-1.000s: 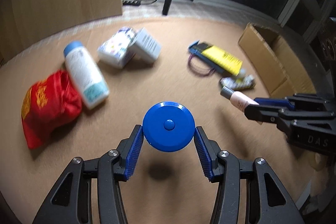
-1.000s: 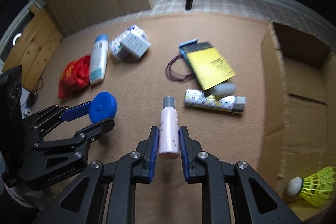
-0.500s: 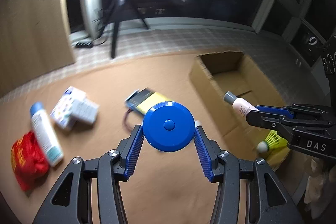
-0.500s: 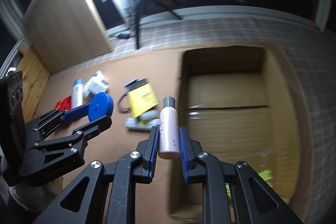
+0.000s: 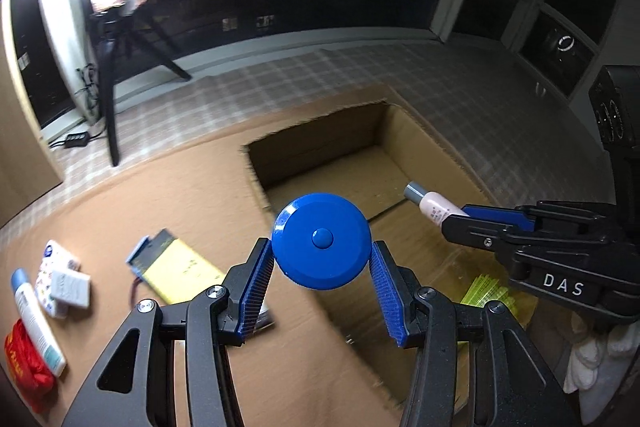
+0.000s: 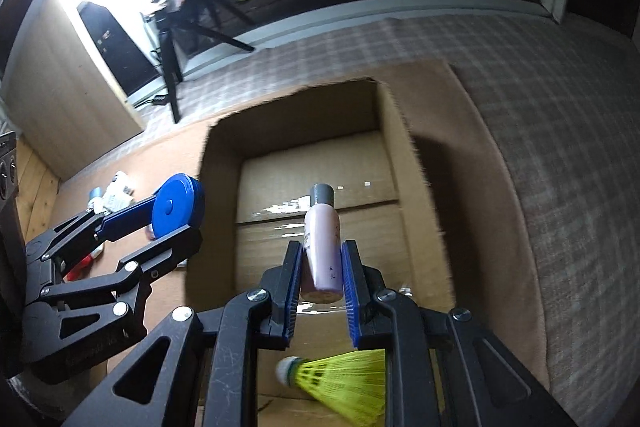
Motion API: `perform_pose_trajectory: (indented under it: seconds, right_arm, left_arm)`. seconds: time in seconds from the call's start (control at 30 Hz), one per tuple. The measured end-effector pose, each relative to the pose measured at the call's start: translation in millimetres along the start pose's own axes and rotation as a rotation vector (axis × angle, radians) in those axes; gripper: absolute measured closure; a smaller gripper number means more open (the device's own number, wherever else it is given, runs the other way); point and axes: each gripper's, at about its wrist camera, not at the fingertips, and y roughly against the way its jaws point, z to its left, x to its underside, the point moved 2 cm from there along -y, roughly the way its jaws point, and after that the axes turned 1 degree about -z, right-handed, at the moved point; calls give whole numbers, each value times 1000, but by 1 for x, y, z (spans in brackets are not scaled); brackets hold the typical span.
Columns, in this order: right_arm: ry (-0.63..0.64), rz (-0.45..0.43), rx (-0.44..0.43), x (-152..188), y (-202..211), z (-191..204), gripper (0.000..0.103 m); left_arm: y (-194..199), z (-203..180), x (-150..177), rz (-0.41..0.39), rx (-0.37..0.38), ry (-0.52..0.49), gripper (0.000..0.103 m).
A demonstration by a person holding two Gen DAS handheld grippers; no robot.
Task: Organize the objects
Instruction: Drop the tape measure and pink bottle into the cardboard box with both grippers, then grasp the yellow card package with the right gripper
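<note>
I'm holding the left gripper (image 5: 322, 277) clamped on the round blue plastic disc (image 5: 321, 241), the right gripper (image 6: 320, 281) pinching the small pink bottle with grey cap (image 6: 322, 247); both are hanging over the open cardboard box (image 6: 384, 131), likely for dropping beside the yellow shuttlecock (image 6: 340, 383).

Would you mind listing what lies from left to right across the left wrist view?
Red bag → white bottle → small boxes → yellow booklet → blue disc → pink bottle
</note>
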Motion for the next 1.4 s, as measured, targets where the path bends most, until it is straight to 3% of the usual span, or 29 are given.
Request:
perform_pose_trajectory:
  seconds: [0.3,0.37,0.7,0.97,1.4]
  right_arm:
    - [-33,8,9,-2,-7,-17,85]
    - [-42,8,12,-1,-6,-18,80]
    - [-51,1,-23,-5,-1,-4,76]
    - [-20,1,-98,-13,4,34,73]
    - [68,68,-217,-31,-21,136,71]
  left_arm:
    - [-19,-16,-3,28,16,-25,49]
    - [-19,-14,-4,25,14,-27,49]
    - [3,4,1,-3,10,-16,49]
    - [45,63,23,-34,-63,51,49]
    - [114,180,115,-10,-219,216,49]
